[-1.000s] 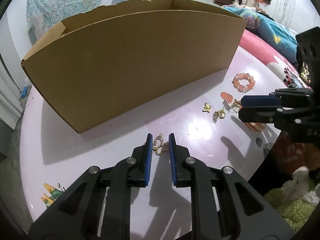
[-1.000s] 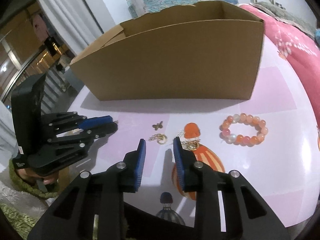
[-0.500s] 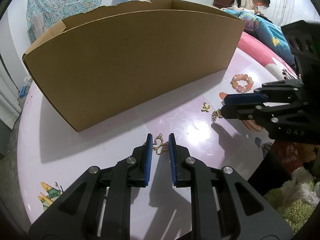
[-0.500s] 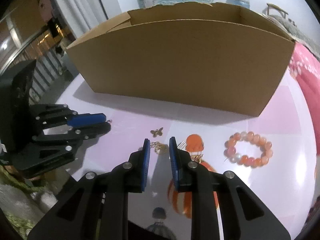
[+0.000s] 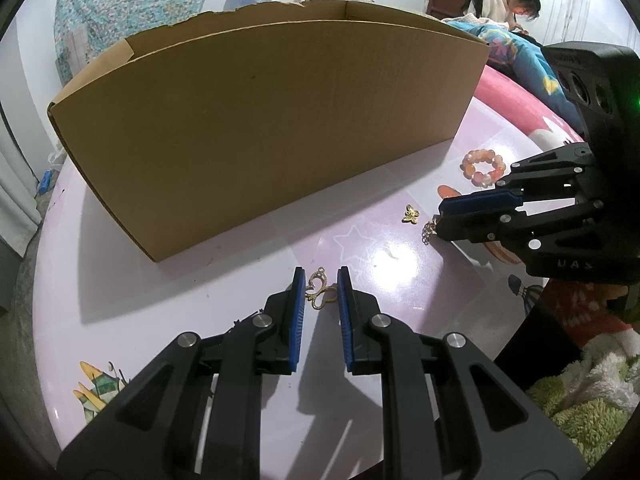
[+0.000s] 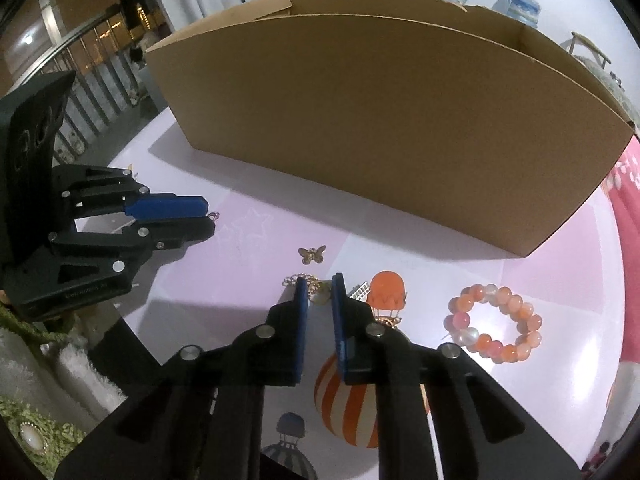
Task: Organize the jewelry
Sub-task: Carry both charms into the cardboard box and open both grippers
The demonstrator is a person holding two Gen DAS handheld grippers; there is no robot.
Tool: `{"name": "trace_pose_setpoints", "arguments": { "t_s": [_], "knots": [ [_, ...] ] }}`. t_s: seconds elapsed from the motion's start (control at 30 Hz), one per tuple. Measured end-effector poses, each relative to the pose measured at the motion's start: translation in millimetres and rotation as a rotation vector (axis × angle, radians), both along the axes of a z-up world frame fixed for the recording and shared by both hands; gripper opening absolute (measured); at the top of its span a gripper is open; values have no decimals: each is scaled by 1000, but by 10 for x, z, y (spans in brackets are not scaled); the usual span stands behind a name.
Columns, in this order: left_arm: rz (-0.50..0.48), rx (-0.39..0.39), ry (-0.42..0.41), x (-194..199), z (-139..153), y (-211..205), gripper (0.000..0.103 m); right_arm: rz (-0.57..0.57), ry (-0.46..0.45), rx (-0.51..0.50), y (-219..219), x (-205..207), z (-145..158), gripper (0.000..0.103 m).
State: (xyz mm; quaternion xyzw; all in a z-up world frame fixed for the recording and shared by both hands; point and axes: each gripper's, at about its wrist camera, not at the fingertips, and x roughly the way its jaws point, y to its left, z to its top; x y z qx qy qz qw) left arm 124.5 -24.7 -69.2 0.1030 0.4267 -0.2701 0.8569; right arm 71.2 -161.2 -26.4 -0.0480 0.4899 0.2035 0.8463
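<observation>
On the pink table my left gripper (image 5: 320,272) is shut on a gold open-work butterfly pendant (image 5: 320,292), which rests on the tabletop between the blue pads. My right gripper (image 6: 320,282) points down at a gold chain charm (image 6: 319,296). Its jaws are closing and the charm fills the narrow gap between the pads. In the left wrist view the right gripper (image 5: 440,216) comes in from the right, with the charm (image 5: 428,234) at its tips. A small gold butterfly (image 6: 312,255) and an orange bead bracelet (image 6: 494,326) lie loose nearby.
A large open cardboard box (image 5: 260,120) stands just behind the jewelry. A small silver piece (image 6: 360,292) lies beside my right fingers. A green shaggy rug (image 5: 580,408) lies beyond the table's near edge. A person (image 5: 504,4) sits on a bed far behind.
My right gripper slid left over the gold chain charm, rolled, and narrowed its jaws around it. The left gripper and its pendant stayed where they were.
</observation>
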Motion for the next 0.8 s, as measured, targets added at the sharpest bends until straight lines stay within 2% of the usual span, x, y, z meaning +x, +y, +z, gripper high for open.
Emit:
{"name": "trace_pose_setpoints", "arguments": {
  "t_s": [0.13, 0.33, 0.63, 0.8],
  "knots": [
    [1, 0, -1, -3, -2, -6, 15, 15, -18, -38, 37, -50, 8, 12],
    [1, -1, -1, -4, -4, -5, 15, -5, -25, -29, 42, -88, 29, 12],
    [3, -3, -2, -9, 7, 12, 15, -56, -83, 35, -63, -241, 288, 12],
    [3, -21, -19, -57, 109, 60, 15, -69, -123, 68, -99, -299, 464, 12]
  ]
}}
